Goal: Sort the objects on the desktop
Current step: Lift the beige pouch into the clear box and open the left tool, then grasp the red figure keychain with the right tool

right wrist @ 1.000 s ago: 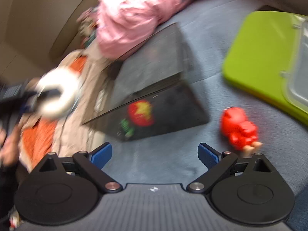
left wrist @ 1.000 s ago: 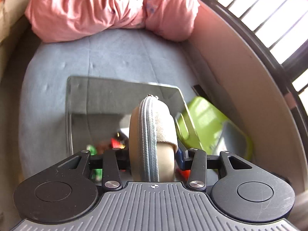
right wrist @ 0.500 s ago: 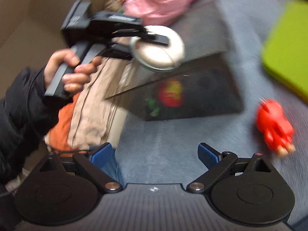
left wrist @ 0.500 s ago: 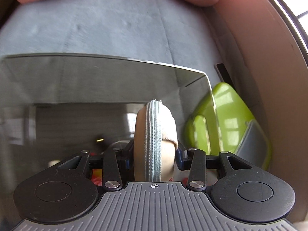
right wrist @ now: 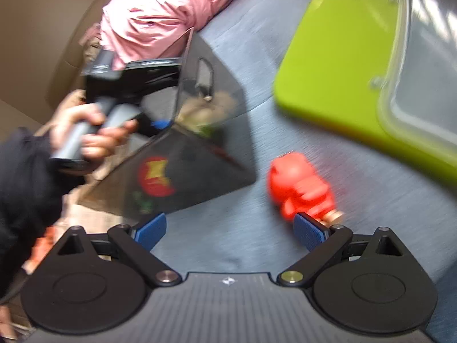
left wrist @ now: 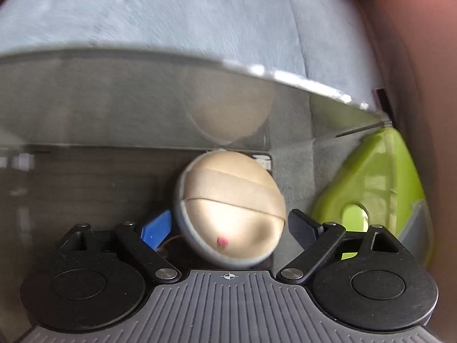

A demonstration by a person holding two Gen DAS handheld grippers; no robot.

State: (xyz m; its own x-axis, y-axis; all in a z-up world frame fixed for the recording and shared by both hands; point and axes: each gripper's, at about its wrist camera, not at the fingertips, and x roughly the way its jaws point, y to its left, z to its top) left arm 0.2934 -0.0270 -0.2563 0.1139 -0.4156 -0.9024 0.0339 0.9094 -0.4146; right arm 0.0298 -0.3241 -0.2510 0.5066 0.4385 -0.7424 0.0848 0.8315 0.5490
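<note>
Beige round zippered pouch [left wrist: 231, 211] with its grey zip rim lies face-up between your left gripper [left wrist: 234, 225] fingers, inside the smoky transparent plastic bin [left wrist: 114, 108]; the jaws have just been opening and now stand spread, pads clear of the pouch on both sides, so it looks released into the bin rather than held. Judging by that, the drop-off step for this item is finishing, and your left hand needs only to lift straight out without clipping the bin's far wall. Beside the bin to the right sits a lime-green plastic lid [left wrist: 377, 180] on the blue-grey fabric surface [left wrist: 200, 14]. Your right gripper [right wrist: 230, 230] hangs with its jaws wide apart and nothing between them, over bare fabric; the red plastic toy figure [right wrist: 300, 188] lies just beyond its right fingertip, near the bin's right side. That toy looks like the next piece to sort: shift right so both pads straddle it, then close across its body. Farther off lies a pink crumpled cloth [right wrist: 160, 20].
</note>
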